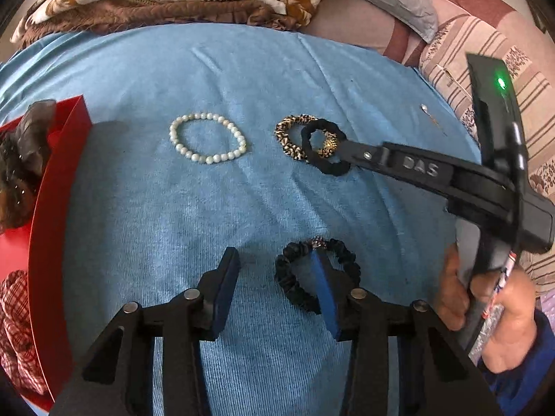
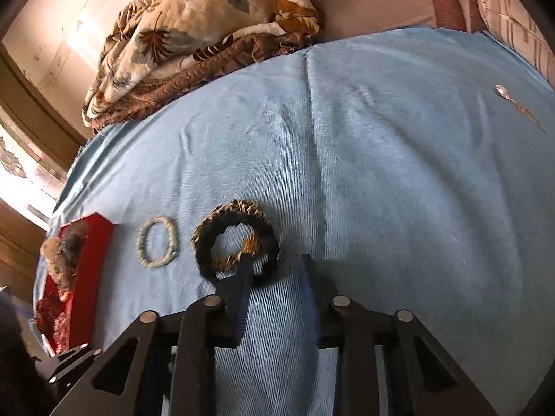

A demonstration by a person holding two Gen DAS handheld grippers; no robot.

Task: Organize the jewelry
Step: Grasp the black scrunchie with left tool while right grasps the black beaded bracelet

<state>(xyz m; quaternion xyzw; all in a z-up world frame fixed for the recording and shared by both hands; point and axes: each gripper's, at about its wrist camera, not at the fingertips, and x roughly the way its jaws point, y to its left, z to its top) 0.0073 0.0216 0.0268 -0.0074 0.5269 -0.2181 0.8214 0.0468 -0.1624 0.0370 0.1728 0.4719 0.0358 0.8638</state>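
Each hand-held gripper, left (image 1: 274, 274) and right (image 2: 274, 270), straddles a scrunchie's (image 1: 317, 274) band half-open, gripping nothing, apparently for boxing (image 1: 52, 180).

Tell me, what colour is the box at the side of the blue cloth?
The box is red, clearest in the left wrist view.

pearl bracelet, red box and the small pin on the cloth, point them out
pearl bracelet (image 1: 207, 137), left wrist view, on its lower bead strand
red box (image 1: 52, 187), left wrist view, on its right wall
small pin (image 2: 502, 91), right wrist view, on its shiny head
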